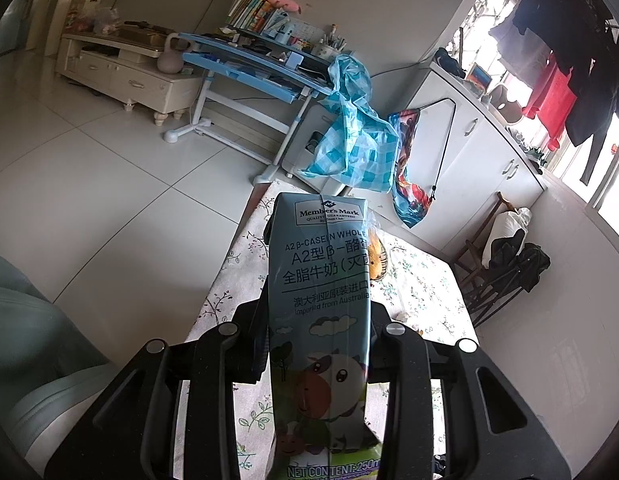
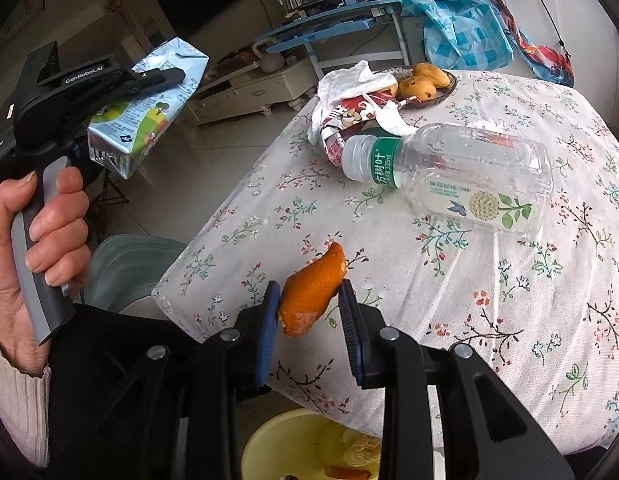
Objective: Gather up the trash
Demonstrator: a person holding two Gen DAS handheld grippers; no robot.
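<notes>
We see left gripper (image 2: 171,76) clamped on carton (image 1: 321,300), right gripper (image 2: 309,300) clamped on peel (image 2: 311,294) above bin (image 2: 293,440).

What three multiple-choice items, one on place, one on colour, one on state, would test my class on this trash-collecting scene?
1. Where is the plastic bottle?
A. lying on the table
B. standing in the bucket
C. in the left gripper

2. What colour is the bucket under the table's edge?
A. blue
B. yellow
C. red

3. What does the right gripper hold?
A. nothing
B. a tissue
C. an orange peel

Answers: 1 A, it lies on its side on the floral cloth. 2 B, its rim shows yellow below the gripper. 3 C, both pads press on the peel.
</notes>
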